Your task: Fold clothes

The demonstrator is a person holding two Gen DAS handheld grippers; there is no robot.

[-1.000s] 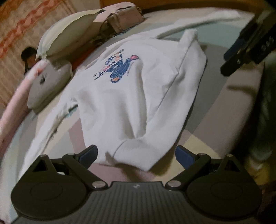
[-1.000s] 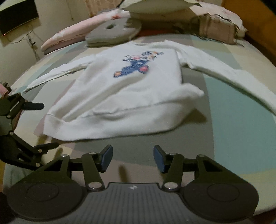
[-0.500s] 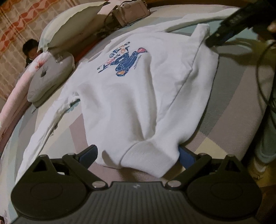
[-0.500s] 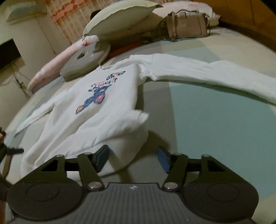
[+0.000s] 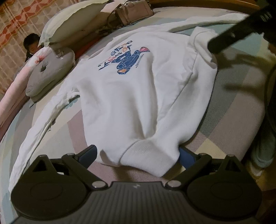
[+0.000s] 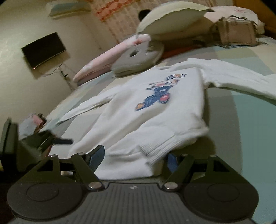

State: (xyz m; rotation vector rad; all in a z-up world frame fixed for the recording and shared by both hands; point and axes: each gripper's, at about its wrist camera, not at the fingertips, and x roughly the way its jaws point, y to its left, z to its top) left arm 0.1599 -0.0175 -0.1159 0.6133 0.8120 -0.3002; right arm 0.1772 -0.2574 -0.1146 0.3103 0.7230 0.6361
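A white sweatshirt [image 5: 138,89] with a blue printed figure lies face up on the bed, sleeves spread out to both sides. My left gripper [image 5: 138,154] is open, and one corner of the ribbed hem [image 5: 148,155] lies between its blue-padded fingers. The right gripper [image 6: 134,157] is open too, with the other hem corner [image 6: 155,148] between its fingers. In the left wrist view the right gripper [image 5: 232,37] shows as a dark bar at the far hem corner. The left gripper [image 6: 43,139] appears blurred at the left of the right wrist view.
The bed sheet [image 5: 232,103] has pastel blocks. Behind the sweatshirt lie a grey cushion [image 5: 50,70], a pale pillow [image 5: 72,22], a pink quilt [image 6: 103,63] and a beige handbag [image 5: 132,10]. A person's head [image 5: 31,44] shows behind the pillows. A screen [image 6: 43,49] hangs on the wall.
Both grippers have moved forward and down to the sweatshirt's hem. Each hem corner now lies between open fingers; a second ago the hem lay ahead of them.
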